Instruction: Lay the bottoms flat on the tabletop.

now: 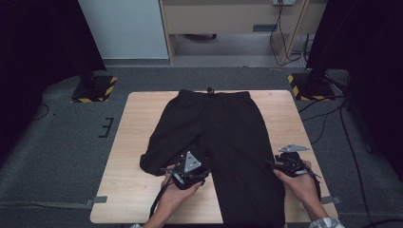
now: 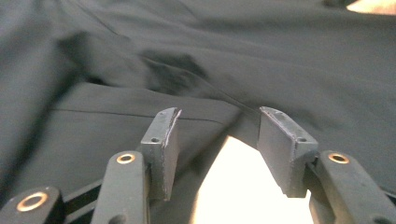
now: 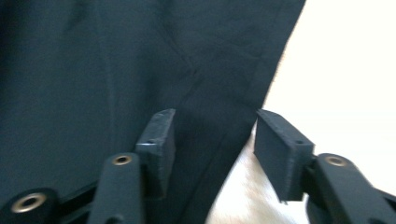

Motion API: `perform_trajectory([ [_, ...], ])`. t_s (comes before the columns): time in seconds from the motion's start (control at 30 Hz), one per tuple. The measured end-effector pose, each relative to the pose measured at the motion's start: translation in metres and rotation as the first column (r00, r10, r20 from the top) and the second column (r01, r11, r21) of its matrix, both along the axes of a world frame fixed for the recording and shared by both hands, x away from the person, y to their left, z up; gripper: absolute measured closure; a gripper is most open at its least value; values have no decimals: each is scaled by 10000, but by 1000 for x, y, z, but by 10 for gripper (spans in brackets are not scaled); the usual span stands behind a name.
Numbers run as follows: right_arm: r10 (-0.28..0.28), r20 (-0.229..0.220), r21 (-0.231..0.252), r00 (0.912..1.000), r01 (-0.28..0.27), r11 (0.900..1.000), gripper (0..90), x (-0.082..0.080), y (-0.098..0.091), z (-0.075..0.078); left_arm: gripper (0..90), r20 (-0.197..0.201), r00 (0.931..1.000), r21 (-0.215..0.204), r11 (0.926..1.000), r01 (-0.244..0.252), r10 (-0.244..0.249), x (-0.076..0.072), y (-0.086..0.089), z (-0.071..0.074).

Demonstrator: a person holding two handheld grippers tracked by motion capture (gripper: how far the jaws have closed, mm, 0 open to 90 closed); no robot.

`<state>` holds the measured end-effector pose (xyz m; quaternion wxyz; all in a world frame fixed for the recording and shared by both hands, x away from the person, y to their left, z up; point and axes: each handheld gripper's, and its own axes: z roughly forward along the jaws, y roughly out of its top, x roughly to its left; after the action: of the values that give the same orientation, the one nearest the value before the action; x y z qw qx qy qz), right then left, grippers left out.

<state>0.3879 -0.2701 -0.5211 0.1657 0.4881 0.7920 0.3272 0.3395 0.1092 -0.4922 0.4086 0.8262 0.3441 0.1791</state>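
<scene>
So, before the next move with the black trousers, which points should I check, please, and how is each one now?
1. Trousers lie on the table: ok.
2. Left gripper open, edge of the fabric between the jaws, not pressed: ok.
3. Right gripper open at the outer edge of the leg: ok.
4. Left leg flat: not ok, it is bunched.
5. Right leg hem on the table: cannot tell.
</scene>
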Motion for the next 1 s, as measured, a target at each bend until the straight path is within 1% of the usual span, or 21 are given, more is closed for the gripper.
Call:
perform_trajectory([
  [0.03, 26, -152, -82, 9999, -28, 10000, 563, 2, 3, -2, 468, -3, 10000, -87, 9999, -64, 64, 1, 4, 2],
  [0.07, 77, 55, -267, 10000, -76, 9996, 607, 1, 5, -3, 465, 0, 9999, -165, 9997, -154, 154, 2, 11, 4],
  [0.1, 80, 57, -335, 10000, -78, 9994, 698, 2, 7, -3, 464, 33, 9997, -149, 9996, -240, 240, 3, 16, 5],
  [0.17, 132, -44, -295, 9999, -133, 9995, 854, 5, 6, -2, 463, 65, 9984, -142, 9983, -559, 560, 5, 28, 6],
  [0.2, 116, -93, -239, 9999, -118, 9996, 886, 7, 6, -1, 465, 89, 9973, -137, 9972, -734, 735, 6, 37, 6],
  [0.27, -120, -102, -427, 9999, 116, 9990, 893, 16, 2, -1, 459, 157, 9955, 17, 9956, -934, 933, 5, 49, 6],
  [0.33, -332, -163, -504, 9993, 323, 9982, 892, 22, -1, 0, 445, 128, 9941, -26, 9942, -1076, 1076, 4, 59, 5],
  [0.37, -489, -230, -475, 9985, 478, 9977, 884, 26, -3, 1, 427, 131, 9937, 54, 9938, -1112, 1111, 1, 66, 5],
  [0.4, -583, -211, -446, 9981, 573, 9974, 835, 29, -5, 3, 408, 195, 9931, 151, 9932, -1157, 1154, -1, 70, 4],
  [0.47, -630, 81, -201, 9980, 631, 9978, 738, 29, -2, 8, 400, 275, 9930, 283, 9929, -1153, 1145, -7, 82, 2],
  [0.5, -538, 373, -49, 9979, 540, 9985, 673, 27, 4, 14, 385, 327, 9928, 371, 9926, -1160, 1148, -10, 88, 1],
  [0.53, -370, 629, 49, 9973, 368, 9993, 637, 24, 11, 18, 375, 363, 9920, 438, 9915, -1223, 1208, -14, 95, -1],
  [0.6, 235, 895, 142, 9957, -249, 9996, 577, 19, 32, 24, 348, 317, 9876, 447, 9869, -1552, 1538, -17, 108, -4],
  [0.67, 801, 1004, 168, 9917, -822, 9965, 539, 16, 55, 27, 317, 351, 9806, 476, 9798, -1944, 1929, -16, 121, -6],
  [0.73, 1085, 1143, 254, 9875, -1121, 9934, 525, 15, 70, 29, 308, 350, 9755, 474, 9747, -2186, 2171, -12, 129, -8],
  [0.77, 1333, 1172, 357, 9841, -1383, 9897, 513, 14, 79, 30, 297, 321, 9750, 383, 9745, -2211, 2200, -10, 133, -10],
  [0.8, 1539, 1170, 441, 9811, -1599, 9861, 504, 13, 89, 31, 280, 303, 9777, 392, 9772, -2087, 2076, -5, 134, -12],
  [0.83, 1916, 1227, 423, 9738, -1980, 9793, 489, 11, 104, 32, 260, 290, 9791, 519, 9779, -2024, 2011, -4, 133, -13],
  [0.9, 2274, 1251, 435, 9657, -2343, 9712, 477, 10, 119, 33, 271, 220, 9813, 633, 9793, -1924, 1914, 0, 131, -16],
  [0.93, 2409, 1251, 468, 9625, -2482, 9676, 470, 9, 125, 33, 287, 161, 9818, 763, 9788, -1900, 1893, 3, 128, -19],
  [1.0, 2872, 1207, 485, 9502, -2946, 9544, 459, 8, 144, 32, 383, -89, 9843, 887, 9806, -1749, 1763, 7, 124, -22],
])
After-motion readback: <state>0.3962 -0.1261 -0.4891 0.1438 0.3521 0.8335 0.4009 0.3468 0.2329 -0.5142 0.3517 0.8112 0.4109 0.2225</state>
